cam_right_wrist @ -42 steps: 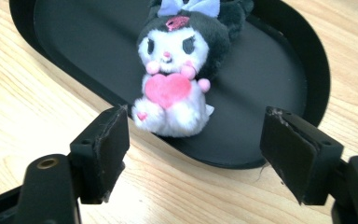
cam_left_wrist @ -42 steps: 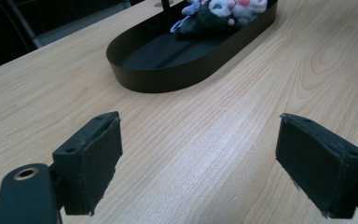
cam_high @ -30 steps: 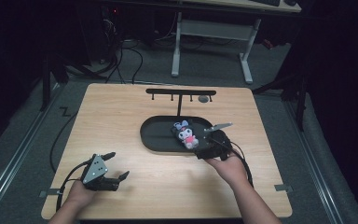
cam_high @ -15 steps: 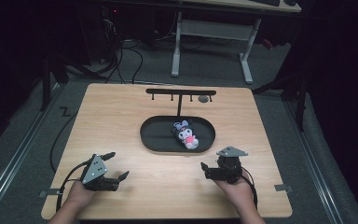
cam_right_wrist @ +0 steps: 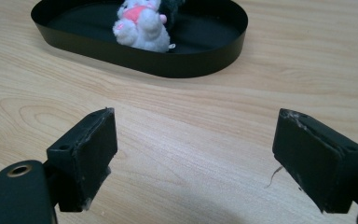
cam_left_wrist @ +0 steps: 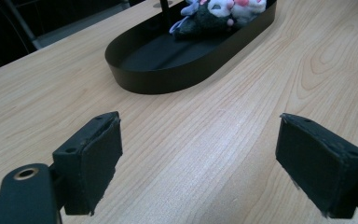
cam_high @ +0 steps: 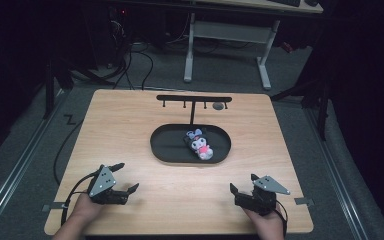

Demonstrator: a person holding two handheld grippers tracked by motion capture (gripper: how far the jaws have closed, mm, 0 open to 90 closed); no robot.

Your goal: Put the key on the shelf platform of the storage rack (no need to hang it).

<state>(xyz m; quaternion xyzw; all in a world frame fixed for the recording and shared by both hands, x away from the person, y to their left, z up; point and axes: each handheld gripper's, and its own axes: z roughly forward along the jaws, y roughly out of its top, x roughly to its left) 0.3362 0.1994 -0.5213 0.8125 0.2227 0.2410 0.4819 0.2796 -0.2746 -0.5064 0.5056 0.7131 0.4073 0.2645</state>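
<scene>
toy: a small plush (cam_high: 199, 145) lies on its side in the right half of the tray (cam_high: 166, 147); in the right gripper view (cam_right_wrist: 142, 23) its white and pink part faces the camera, the dark part is behind
tray: black oval, shallow wall, in the middle of the tabletop (cam_high: 130, 125); a thin black rack (cam_high: 194, 99) rises from its far edge
left gripper: (cam_high: 121, 185) rests near the front left corner of the tabletop, jaws wide apart and empty, well apart from the tray; its own view shows bare wood between the pads (cam_left_wrist: 91, 161)
right gripper: (cam_high: 240, 192) rests near the front right of the tabletop, jaws wide apart and empty, pointing toward the tray; some loose threads hang on the pads (cam_right_wrist: 317, 154)
risk 1: if a gripper goes for the toy, a jaw may hit the tray wall first, because the toy lies low and near the right end; the light tray could then slide
risk 2: the toy is soft and round, so a shallow pinch may catch only an ear or a foot and it could slip out
risk 3: a high approach from the far side could knock the rack
change: one second ago the right gripper was at the tray, just beside the toy; now it is pulled back to the front edge, and the toy is left in the tray; the left gripper has the same place as before
</scene>
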